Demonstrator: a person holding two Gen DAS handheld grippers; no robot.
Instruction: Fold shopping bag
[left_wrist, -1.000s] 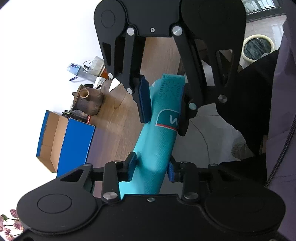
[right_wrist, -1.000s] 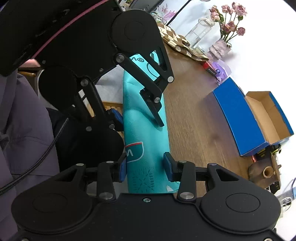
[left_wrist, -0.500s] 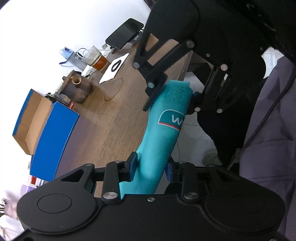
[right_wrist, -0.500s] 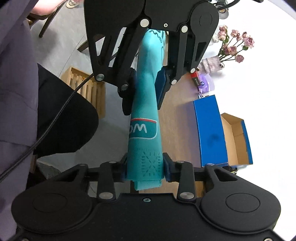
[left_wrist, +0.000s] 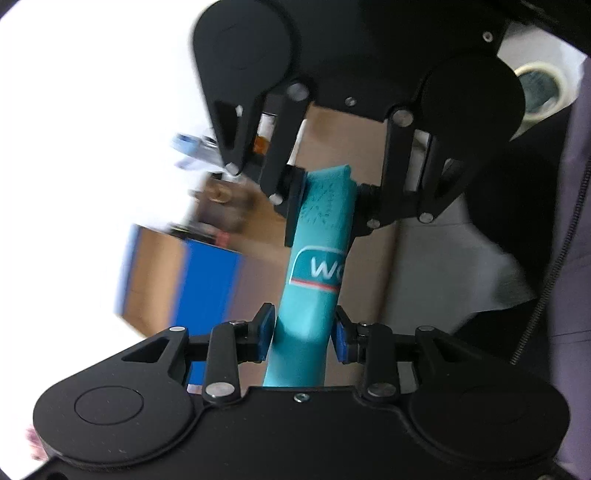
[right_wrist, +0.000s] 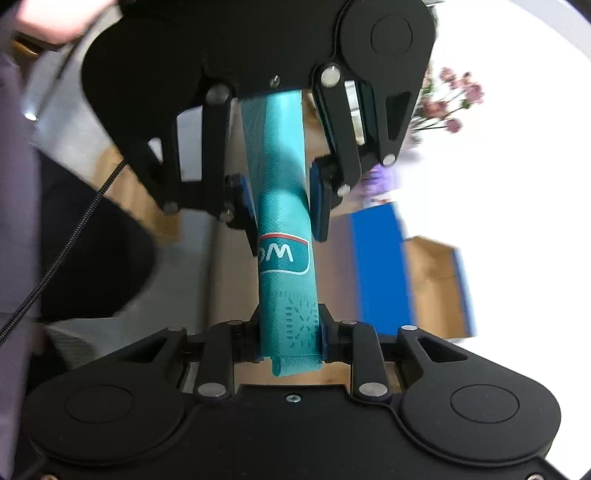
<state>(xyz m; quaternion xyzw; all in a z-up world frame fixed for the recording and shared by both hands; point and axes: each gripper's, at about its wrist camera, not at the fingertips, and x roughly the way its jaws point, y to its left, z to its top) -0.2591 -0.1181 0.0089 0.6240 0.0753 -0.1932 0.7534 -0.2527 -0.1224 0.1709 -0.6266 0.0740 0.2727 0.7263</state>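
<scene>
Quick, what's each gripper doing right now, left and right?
Left gripper: jaws opening a little, the folded teal bag between them, pads close on it.
Right gripper: jaws closing, pads pressed on the bag's other end.

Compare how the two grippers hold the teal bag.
The right gripper grips the shopping bag at its embossed end, fingers closing; the left gripper grips the plain stretch past the logo. The bag's edge ends just behind the right fingers but runs out of sight under the left. Both hold one folded bag.
</scene>
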